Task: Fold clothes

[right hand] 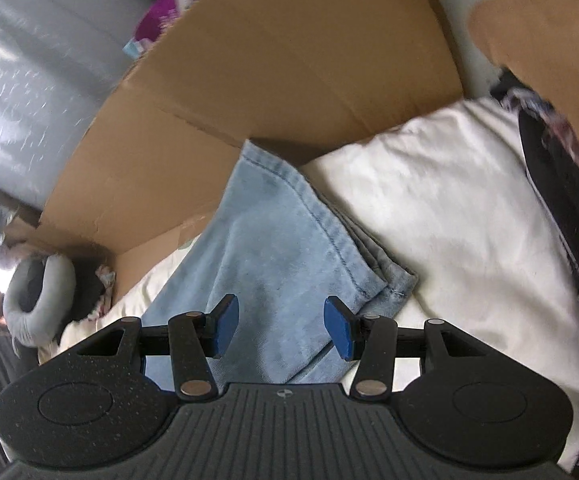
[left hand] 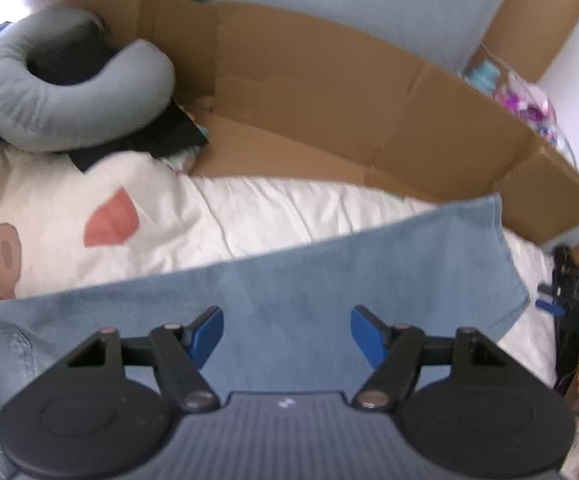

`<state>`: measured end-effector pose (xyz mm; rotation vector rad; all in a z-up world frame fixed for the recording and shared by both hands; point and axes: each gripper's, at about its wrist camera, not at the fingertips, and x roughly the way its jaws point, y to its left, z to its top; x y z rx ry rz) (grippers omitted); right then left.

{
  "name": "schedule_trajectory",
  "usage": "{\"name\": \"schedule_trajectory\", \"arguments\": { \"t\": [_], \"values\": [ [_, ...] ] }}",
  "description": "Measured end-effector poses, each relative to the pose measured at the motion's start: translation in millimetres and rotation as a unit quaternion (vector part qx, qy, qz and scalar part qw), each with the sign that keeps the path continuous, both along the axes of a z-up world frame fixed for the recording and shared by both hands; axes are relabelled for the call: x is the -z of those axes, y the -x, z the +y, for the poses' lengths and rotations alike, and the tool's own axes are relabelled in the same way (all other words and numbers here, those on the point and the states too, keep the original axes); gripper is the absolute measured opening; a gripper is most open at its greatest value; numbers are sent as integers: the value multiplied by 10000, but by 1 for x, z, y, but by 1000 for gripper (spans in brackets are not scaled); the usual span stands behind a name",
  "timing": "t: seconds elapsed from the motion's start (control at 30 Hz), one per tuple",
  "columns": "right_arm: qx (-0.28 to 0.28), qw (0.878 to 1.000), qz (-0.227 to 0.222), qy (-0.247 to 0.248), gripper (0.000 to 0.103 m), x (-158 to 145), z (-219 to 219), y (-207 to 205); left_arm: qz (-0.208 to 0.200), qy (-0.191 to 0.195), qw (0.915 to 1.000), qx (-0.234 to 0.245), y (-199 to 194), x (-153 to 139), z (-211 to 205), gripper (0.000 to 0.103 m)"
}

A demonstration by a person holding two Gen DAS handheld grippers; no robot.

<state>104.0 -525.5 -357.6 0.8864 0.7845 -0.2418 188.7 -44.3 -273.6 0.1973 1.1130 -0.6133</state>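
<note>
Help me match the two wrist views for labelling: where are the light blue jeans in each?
Left wrist: the jeans span the lower half, beyond the open left gripper.
Right wrist: hem end at centre, past the open right gripper.
Shared landmark: the grey neck pillow.

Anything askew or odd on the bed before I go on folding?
Nothing damaged or spilled. The jeans lie skewed across the white bedding, their hem end against the flattened cardboard. Both grippers are open, above denim.
</note>
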Motion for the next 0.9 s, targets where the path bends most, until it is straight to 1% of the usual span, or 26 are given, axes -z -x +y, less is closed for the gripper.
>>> {"name": "schedule_trajectory", "arguments": {
  "t": [0.03,0.23,0.27,0.37,0.4,0.47,0.53,0.6,0.7,0.8,0.9],
  "values": [
    [64,10000,-3,-26,55,4,-1,0,-31,-46,10000,70,5,3,-2,73],
    [302,9990,-63,-326,55,27,-4,2,-184,-281,9986,407,37,43,-6,73],
    [352,9987,-53,-373,55,33,-3,3,-157,-268,9986,437,42,50,-7,73],
    [500,9974,-23,-513,55,48,-1,6,102,-134,9985,530,58,68,-10,73],
    [549,9969,-13,-560,55,53,0,7,196,-84,9980,603,64,73,-11,73],
    [616,9962,-37,-620,54,61,2,9,203,-64,9958,888,79,80,-15,73],
    [642,9958,-139,-630,55,63,2,11,149,-96,9924,1217,93,86,-19,74],
    [738,9949,-193,-659,54,64,-1,11,133,-194,9901,1380,105,94,-23,74],
    [895,9931,-265,-704,54,67,-5,12,128,-356,9883,1479,116,108,-26,74],
    [989,9919,-342,-716,54,67,-9,11,122,-433,9866,1571,122,117,-25,74],
    [1062,9910,-356,-735,50,71,-12,9,71,-510,9846,1668,125,123,-23,74]
  ]
}}
